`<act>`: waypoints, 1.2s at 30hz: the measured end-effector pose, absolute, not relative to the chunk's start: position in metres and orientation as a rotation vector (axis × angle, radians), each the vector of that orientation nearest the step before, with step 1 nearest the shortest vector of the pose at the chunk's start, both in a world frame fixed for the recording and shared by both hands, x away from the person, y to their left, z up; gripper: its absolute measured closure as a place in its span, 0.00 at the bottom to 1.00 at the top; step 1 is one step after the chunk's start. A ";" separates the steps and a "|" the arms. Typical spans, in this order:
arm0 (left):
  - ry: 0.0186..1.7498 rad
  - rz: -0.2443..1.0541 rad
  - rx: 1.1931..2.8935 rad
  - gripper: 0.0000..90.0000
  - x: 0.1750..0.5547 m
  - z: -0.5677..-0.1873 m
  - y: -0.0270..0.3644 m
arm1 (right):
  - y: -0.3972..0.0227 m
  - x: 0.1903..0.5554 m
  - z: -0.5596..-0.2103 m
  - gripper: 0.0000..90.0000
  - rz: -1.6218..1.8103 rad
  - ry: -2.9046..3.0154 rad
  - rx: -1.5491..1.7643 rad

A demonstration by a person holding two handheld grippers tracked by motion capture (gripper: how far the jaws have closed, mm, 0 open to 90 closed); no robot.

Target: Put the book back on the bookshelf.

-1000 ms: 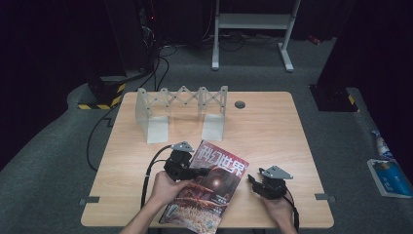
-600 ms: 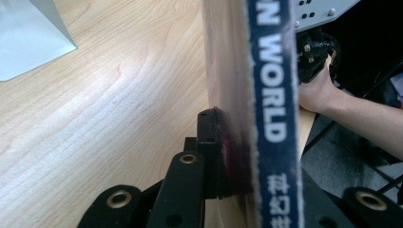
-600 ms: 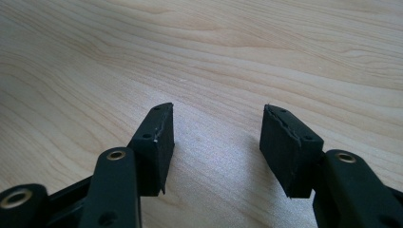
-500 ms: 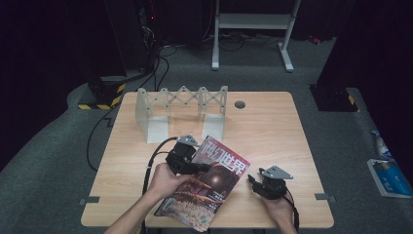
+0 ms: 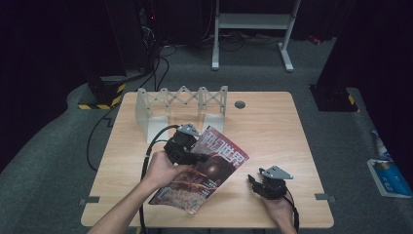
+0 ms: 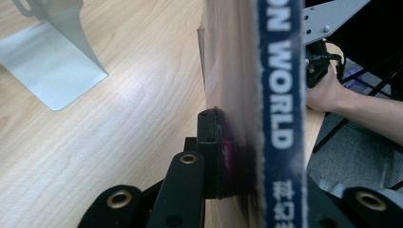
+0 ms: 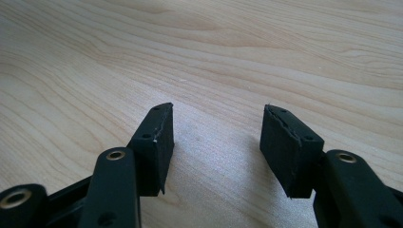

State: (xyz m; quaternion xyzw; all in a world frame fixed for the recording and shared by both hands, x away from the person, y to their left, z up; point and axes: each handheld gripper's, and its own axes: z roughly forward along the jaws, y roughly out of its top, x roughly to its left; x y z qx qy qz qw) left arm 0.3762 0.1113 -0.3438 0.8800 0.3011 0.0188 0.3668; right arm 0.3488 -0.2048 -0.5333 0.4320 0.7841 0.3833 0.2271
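Gripping the magazine (image 5: 204,170) along its spine edge, the left gripper (image 5: 187,148) sat at centre frame in the high view with its jaws clamped on the pages. The magazine was tilted, its upper portion raised off the wooden table (image 5: 272,126) and its lower corner down near the table's front edge at lower centre. In the left gripper view the magazine (image 6: 247,109) stood edge-on up the middle of the frame, its blue spine lettering to the right, with one black jaw pressed flat against the cover. At lower right of the high view the right gripper (image 5: 257,184) rested on the table, well apart from the magazine. In the right gripper view its jaws stood spread with bare wood between them. A grey accordion rack (image 5: 182,105) stood at upper centre, behind the magazine.
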 end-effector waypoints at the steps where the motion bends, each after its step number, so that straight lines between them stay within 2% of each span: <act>1: 0.773 0.052 2.267 0.93 0.377 -0.342 0.111 | -0.205 0.349 -0.533 0.50 1.056 2.160 1.190; 13: 0.790 0.087 2.317 0.93 0.385 -0.332 0.115 | -0.205 0.349 -0.533 0.50 1.056 2.160 1.187; 36: 0.952 0.148 2.313 0.93 0.407 -0.306 0.158 | -0.205 0.348 -0.533 0.51 1.056 2.161 1.187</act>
